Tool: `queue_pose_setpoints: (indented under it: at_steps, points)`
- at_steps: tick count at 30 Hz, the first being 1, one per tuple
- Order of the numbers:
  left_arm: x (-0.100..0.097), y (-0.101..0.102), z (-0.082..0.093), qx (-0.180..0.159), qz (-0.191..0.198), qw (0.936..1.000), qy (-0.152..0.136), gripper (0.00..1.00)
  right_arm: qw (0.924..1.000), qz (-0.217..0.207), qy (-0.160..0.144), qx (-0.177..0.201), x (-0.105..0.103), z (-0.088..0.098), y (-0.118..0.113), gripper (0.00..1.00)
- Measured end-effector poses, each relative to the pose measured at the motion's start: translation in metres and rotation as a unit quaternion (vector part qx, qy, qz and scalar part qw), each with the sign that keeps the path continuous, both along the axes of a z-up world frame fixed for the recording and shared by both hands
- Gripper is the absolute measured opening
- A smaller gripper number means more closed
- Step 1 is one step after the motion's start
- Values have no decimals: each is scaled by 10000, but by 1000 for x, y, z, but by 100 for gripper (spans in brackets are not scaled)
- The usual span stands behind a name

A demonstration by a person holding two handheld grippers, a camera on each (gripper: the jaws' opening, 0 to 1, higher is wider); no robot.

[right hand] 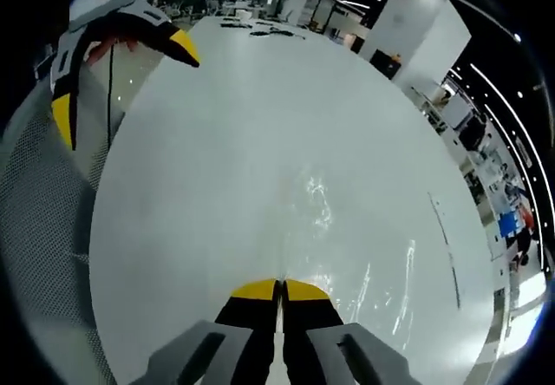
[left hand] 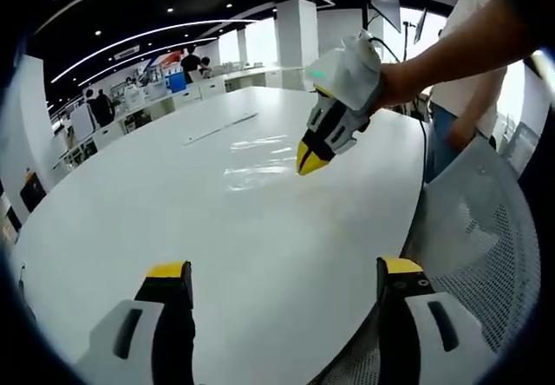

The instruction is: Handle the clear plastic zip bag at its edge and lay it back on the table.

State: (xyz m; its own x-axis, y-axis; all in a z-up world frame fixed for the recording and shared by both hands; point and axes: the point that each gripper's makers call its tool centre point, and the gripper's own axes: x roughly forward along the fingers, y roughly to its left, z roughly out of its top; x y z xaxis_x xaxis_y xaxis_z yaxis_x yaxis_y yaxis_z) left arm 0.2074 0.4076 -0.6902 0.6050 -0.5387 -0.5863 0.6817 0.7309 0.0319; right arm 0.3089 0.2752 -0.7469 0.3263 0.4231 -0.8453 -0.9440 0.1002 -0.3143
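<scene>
A wide, glossy white table (left hand: 173, 203) curves through a bright open office, a grey mesh chair (left hand: 486, 229) at its edge. The clear bag (right hand: 347, 229) lies flat and crinkled — just ahead of the right gripper (right hand: 279, 288), jaws pressed together. The left gripper (left hand: 282, 272) hangs with jaws spread apart.

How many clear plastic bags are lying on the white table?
1. The clear plastic zip bag lies flat mid-table, just beyond the shut right gripper. It is nearly transparent, so another flat bag could go unnoticed.
</scene>
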Motion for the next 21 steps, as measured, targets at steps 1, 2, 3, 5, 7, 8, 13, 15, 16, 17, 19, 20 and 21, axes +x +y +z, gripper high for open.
queue_pose_setpoints:
  at_steps: [1,2,3,5,7,8,13,15,16,17,19,20,21]
  points:
    - [0,0,0,4,-10,10000,-3,85,10000,5,7,-3,-1,0,-1,0]
    - [1,0,-3,57,-22,10000,3,85,10000,17,12,10,-1,0,-1,0]
    - [2,1,-5,85,-24,10000,10,85,10000,62,-26,21,-2,3,-1,0]
    - [2,1,-5,107,-37,9999,36,84,9997,177,-143,-20,-1,5,-1,0]
    - [3,1,-5,131,-49,9999,31,84,9992,328,-232,-78,-3,10,-2,0]
    - [3,1,-5,141,-62,9999,32,83,9988,395,-280,-107,-3,11,-2,0]
    - [9,-3,-2,166,-114,9998,-20,82,9954,714,-573,-269,1,14,-7,0]
    - [11,-5,-4,195,-163,9997,-32,81,9946,793,-597,-306,-1,16,-9,0]
    - [13,-6,-4,223,-202,9995,-42,81,9933,876,-662,-365,-2,17,-10,0]
    - [14,-7,-4,238,-230,9994,-57,80,9931,893,-672,-365,-5,20,-11,0]
    - [16,-10,-5,259,-297,9992,-72,79,9918,971,-736,-386,-6,24,-12,0]
    - [17,-10,-5,270,-312,9991,-74,79,9914,999,-749,-400,-7,25,-12,0]
    - [18,-11,-6,279,-333,9990,-77,78,9911,1017,-755,-407,-7,26,-13,0]
